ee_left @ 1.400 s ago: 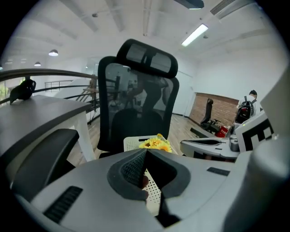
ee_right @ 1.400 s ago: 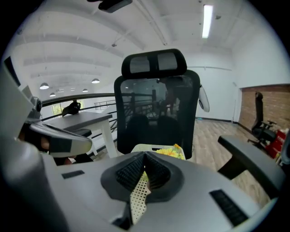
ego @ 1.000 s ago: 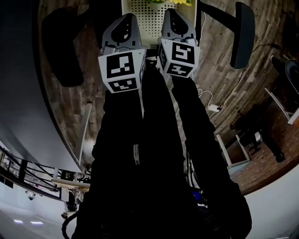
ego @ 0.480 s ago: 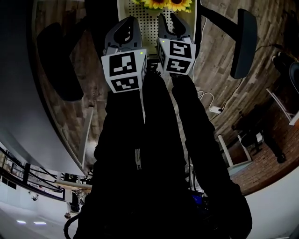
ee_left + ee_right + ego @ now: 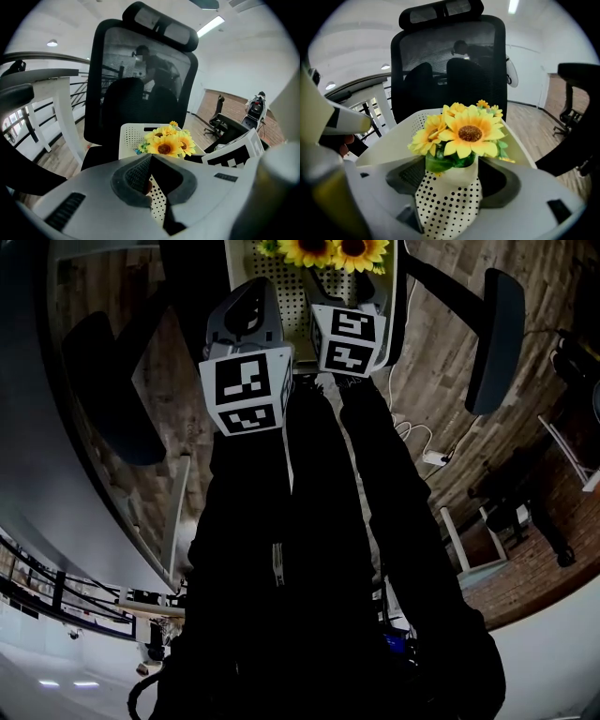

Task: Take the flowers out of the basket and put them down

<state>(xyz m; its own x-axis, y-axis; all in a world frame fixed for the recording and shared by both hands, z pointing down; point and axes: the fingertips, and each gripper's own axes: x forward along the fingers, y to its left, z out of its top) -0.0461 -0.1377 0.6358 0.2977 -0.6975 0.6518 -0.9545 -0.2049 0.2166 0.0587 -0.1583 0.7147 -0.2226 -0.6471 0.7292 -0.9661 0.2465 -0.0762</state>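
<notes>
A sunflower bouquet (image 5: 469, 133) in a white dotted paper wrapper (image 5: 450, 201) stands upright over a white perforated basket (image 5: 401, 136). My right gripper (image 5: 452, 180) is open. Its jaws have just been opening, and the wrapper stands between its pads. In the head view it (image 5: 349, 287) is just below the flowers (image 5: 333, 251). My left gripper (image 5: 151, 161) sits close to the left of it. Its jaws are closed to a thin wedge with dotted paper caught in it. The bouquet (image 5: 166, 144) lies just beyond its tips, over the basket (image 5: 129, 138).
The basket (image 5: 281, 287) rests on the seat of a black mesh office chair (image 5: 445, 65). The chair's armrests (image 5: 492, 329) stick out on both sides. A wood plank floor (image 5: 441, 390) lies below, with a cable and plug on it. The person's dark sleeves fill the head view's middle.
In the head view the sunflowers have come further into sight at the top edge. Both grippers have shifted toward them, the right one more. The right gripper's fingers are now mostly hidden behind its marker cube.
</notes>
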